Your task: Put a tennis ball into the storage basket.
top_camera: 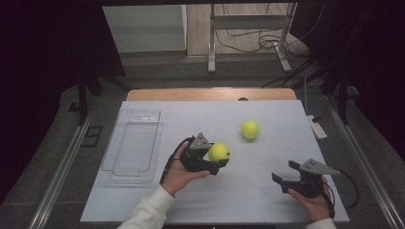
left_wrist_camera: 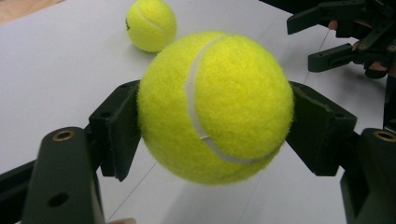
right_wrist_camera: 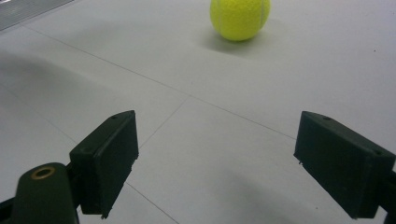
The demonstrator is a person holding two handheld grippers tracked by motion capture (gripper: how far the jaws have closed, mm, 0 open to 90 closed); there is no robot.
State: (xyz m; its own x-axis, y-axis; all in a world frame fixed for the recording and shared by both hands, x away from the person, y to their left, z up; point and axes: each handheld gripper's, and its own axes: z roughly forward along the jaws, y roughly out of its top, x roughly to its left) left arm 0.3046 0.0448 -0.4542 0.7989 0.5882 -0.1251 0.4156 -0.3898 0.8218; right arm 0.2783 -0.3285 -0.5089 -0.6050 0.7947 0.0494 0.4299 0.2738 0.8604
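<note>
Jaws of the left gripper (left_wrist_camera: 215, 126) press from both sides on a yellow tennis ball (left_wrist_camera: 215, 106), which sits between the pads, lifted clear of the white table (top_camera: 267, 191). Beyond those jaws a second tennis ball (top_camera: 250, 129) rests on the table surface, well apart from the held one. The right gripper (right_wrist_camera: 233, 158) hangs low over the table with its jaws spread wide and nothing between them; the second ball lies ahead of them. A clear plastic tray (top_camera: 133, 145) sits beside the left hand (top_camera: 179, 174).
</note>
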